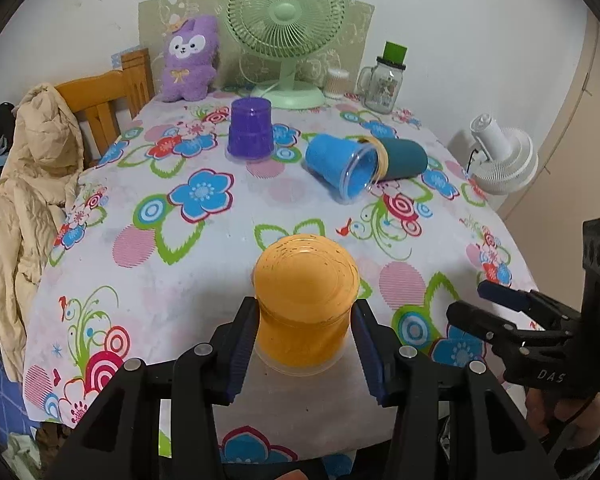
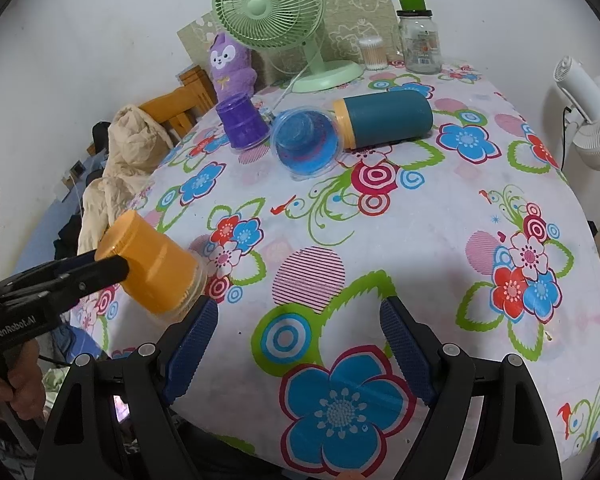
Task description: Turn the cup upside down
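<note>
While the left gripper (image 1: 305, 354) clamps the orange cup (image 1: 305, 304) base-up over the table's (image 1: 204, 280) near edge and the right gripper (image 2: 298, 344) gapes empty, loosening early could tip it off the edge.

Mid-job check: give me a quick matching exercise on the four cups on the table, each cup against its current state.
Cups:
1. orange cup
2. purple cup
3. blue cup
4. teal cup

States:
A. on its side, open mouth toward the cameras
B. on its side, yellow-rimmed end against the blue one
C. upside down on the tablecloth, untouched
D. base up, between the left gripper fingers

Pairs: 1-D, 2-C, 3-A, 4-B
</note>
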`<state>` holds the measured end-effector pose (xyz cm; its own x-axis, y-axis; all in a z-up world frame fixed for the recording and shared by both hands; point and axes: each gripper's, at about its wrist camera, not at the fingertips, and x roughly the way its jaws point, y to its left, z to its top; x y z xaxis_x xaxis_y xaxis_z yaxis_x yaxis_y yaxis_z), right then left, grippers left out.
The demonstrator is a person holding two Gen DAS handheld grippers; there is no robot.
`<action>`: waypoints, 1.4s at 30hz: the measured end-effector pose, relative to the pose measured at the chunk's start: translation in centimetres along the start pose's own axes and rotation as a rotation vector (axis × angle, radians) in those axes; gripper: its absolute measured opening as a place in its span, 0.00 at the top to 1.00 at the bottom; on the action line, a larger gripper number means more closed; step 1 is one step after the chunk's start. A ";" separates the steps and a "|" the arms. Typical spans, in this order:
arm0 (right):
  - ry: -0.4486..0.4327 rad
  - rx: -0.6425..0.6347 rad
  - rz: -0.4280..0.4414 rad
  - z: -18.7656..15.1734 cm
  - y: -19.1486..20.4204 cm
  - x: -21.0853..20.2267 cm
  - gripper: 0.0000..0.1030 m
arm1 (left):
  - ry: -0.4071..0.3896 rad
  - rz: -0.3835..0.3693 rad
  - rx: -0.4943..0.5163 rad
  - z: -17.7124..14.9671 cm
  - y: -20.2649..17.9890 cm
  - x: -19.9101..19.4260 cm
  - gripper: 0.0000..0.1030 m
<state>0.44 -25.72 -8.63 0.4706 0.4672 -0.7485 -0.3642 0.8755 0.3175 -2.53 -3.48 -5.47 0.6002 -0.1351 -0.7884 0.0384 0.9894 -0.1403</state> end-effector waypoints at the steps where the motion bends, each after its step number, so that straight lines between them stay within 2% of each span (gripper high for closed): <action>1: -0.001 0.000 -0.001 0.0 0.0 0.0 0.17 | -0.006 -0.001 -0.004 0.1 0.1 -0.1 0.52; 16: -0.001 -0.003 -0.007 0.2 0.2 0.1 0.17 | -0.027 -0.047 -0.047 0.6 -0.1 -0.2 0.51; 17: -0.001 -0.004 -0.008 0.2 0.2 0.1 0.17 | -0.019 -0.056 -0.050 0.6 -0.1 -0.1 0.49; 19: -0.003 -0.002 -0.009 0.2 0.1 0.0 0.17 | -0.011 -0.063 -0.056 0.6 -0.1 -0.1 0.34; 21: -0.002 0.000 -0.009 0.2 0.1 0.0 0.17 | -0.012 -0.066 -0.066 0.6 0.0 -0.2 0.28; 35: 0.004 -0.016 -0.018 0.6 0.9 0.2 0.17 | -0.038 -0.018 -0.065 0.4 0.7 -0.7 0.19; 42: -0.024 -0.053 -0.086 1.5 2.4 -0.5 0.17 | -0.084 0.033 -0.068 0.5 1.5 -1.3 0.13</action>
<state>0.56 -23.62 -6.59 0.5206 0.3940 -0.7575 -0.3635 0.9050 0.2209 -2.85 -1.81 -4.33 0.6653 -0.0945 -0.7405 -0.0354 0.9869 -0.1577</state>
